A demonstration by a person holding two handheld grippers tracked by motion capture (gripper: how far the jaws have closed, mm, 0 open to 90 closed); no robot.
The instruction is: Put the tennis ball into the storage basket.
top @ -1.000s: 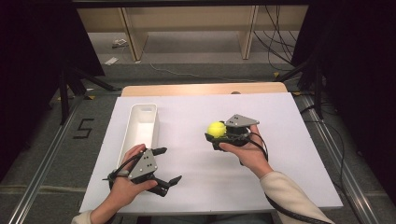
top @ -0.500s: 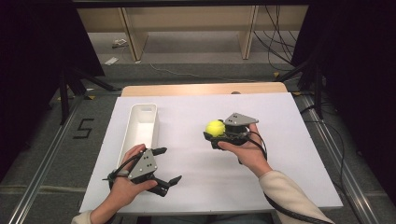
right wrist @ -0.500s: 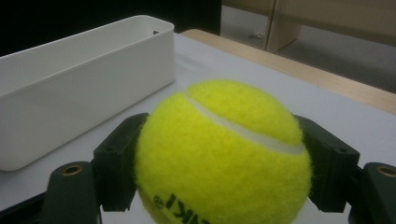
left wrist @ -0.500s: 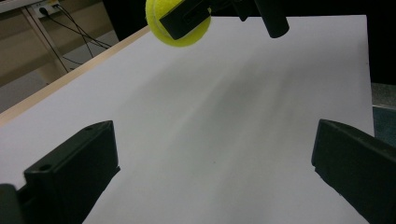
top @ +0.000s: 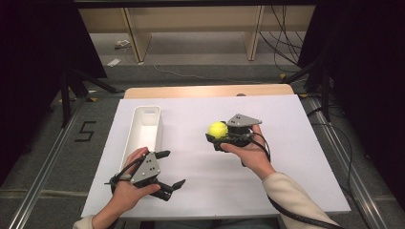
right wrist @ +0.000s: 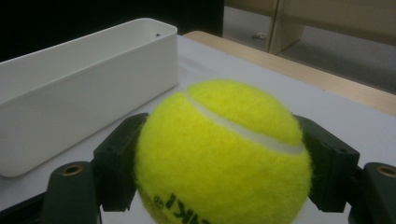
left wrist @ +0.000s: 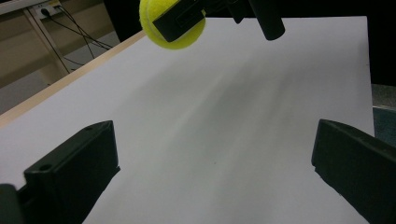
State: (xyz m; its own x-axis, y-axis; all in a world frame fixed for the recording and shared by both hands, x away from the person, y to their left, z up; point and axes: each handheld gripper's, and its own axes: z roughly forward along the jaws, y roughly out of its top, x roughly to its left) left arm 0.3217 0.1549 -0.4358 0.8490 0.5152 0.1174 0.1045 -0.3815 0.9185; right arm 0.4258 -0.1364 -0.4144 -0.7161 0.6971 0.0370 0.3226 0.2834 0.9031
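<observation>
Looking down from the high view, a white board [top: 286,157] covers most of a wooden table [top: 205,90] in the middle of the frame. A long white bin [top: 143,131] lies lengthwise at centre left of the board. Right of centre, the right gripper [top: 216,135] is held in the person's right hand [top: 248,155] with its jaws clamped on a yellow tennis ball [top: 218,129], which sits just left of the gripper's grey plate and looks lifted off the board, though from above I cannot be sure of the gap. At lower left, the left gripper [top: 173,168] rests in the left hand [top: 129,188], jaws spread wide with nothing between them (they point toward the right of the frame).

In the left gripper view, its two black jaws stand far apart at the lower left and lower right corners, bare board between them. At the top edge, left of centre, the tennis ball [left wrist: 170,28] hangs gripped by the other gripper's jaw, clear of the board.

In the right gripper view, the tennis ball [right wrist: 224,154] takes up the lower centre, a black jaw pressed against each side, with part of a black printed marking near the bottom. The white bin [right wrist: 84,88] stretches across the upper left, apart from the ball, and the table's wooden edge [right wrist: 303,74] runs along the upper right
</observation>
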